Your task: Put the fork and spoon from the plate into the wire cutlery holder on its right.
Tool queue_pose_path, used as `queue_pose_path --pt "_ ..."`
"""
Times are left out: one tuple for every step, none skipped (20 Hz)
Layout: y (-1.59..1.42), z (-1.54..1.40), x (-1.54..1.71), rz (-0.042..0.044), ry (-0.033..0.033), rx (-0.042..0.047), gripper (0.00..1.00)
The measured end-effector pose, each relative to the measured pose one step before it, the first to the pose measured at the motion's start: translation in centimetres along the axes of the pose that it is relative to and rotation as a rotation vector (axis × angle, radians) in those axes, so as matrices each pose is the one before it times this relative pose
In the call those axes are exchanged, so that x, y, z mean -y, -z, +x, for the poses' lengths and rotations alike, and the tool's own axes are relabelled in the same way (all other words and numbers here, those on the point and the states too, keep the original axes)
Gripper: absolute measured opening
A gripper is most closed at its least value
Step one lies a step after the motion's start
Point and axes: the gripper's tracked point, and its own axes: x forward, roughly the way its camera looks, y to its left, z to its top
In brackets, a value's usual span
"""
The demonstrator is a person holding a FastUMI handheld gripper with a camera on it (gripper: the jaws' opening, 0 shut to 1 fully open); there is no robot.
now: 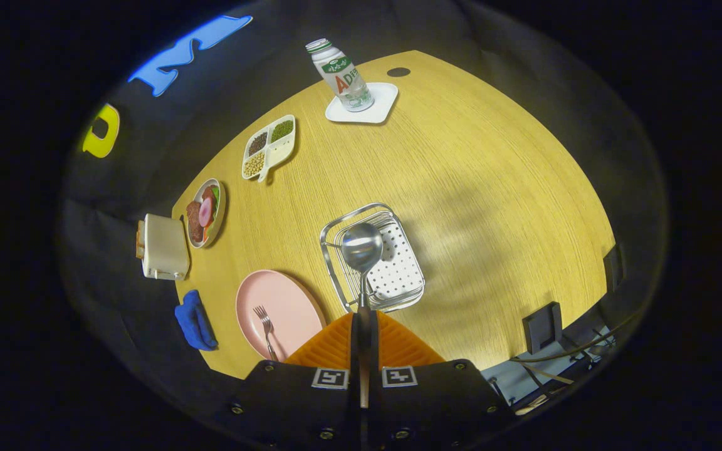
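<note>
- Steel spoon (362,247): clamped by its handle between my two fingers; my gripper (364,341) is closed tight on it. Its bowl stands out ahead of the fingers, over the near left part of the wire cutlery holder (398,300). Whether the bowl touches the wire I cannot tell.
- Wire cutlery holder: a chrome frame with a white perforated tray inside, sitting on the bench (492,207) just ahead of my fingers and just to the right of the plate (286,304).
- Plate: pink, round, on the bench to the left of my fingers, close beside the holder.
- Fork (266,329): lying on the plate, tines pointing away from me, handle running toward my gripper.
- Blue cloth (195,321): bunched at the bench edge, left of the plate.
- Toaster (163,247): cream-coloured, at the left edge of the bench, beyond the cloth.
- Small dish of play food (205,213): just beside the toaster, on its right.
- Divided white tray (269,147): three compartments of beans or grains, farther along the bench.
- Bottle (340,75): pale with a green-and-white label, standing on a white square coaster (376,106) at the far end of the bench.
- Two small dark blocks (543,326): at the right edge of the bench, well apart from the holder.
</note>
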Motion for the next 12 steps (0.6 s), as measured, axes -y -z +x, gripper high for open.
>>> queue_pose_path --pt "0.033 0.140 0.089 0.00739 0.00592 -0.02836 0.05" --pt "-0.121 0.201 0.123 0.00824 0.00745 -0.02805 0.05" --pt "-0.235 0.139 0.122 0.00197 0.00536 -0.02078 0.05" --pt "-0.063 0.034 0.211 -0.00308 0.00950 -0.01720 0.05" --pt "-0.297 0.063 0.302 -0.00718 0.01386 -0.00991 0.05" --pt "-0.178 0.185 0.313 -0.00930 0.01752 -0.01426 0.05" --pt "-0.086 -0.046 0.035 0.00344 -0.00018 -0.02222 0.05" --pt "-0.081 0.019 -0.109 0.00742 -0.00489 -0.01855 0.05" --pt "-0.060 -0.007 -0.021 0.00628 -0.00395 -0.02219 0.05" --pt "-0.061 0.002 0.013 0.00817 -0.00241 -0.01736 0.05" --pt "-0.156 0.019 0.002 0.00561 0.00024 -0.01411 0.05" --pt "-0.023 -0.037 -0.015 0.00423 0.00026 -0.00864 0.05"
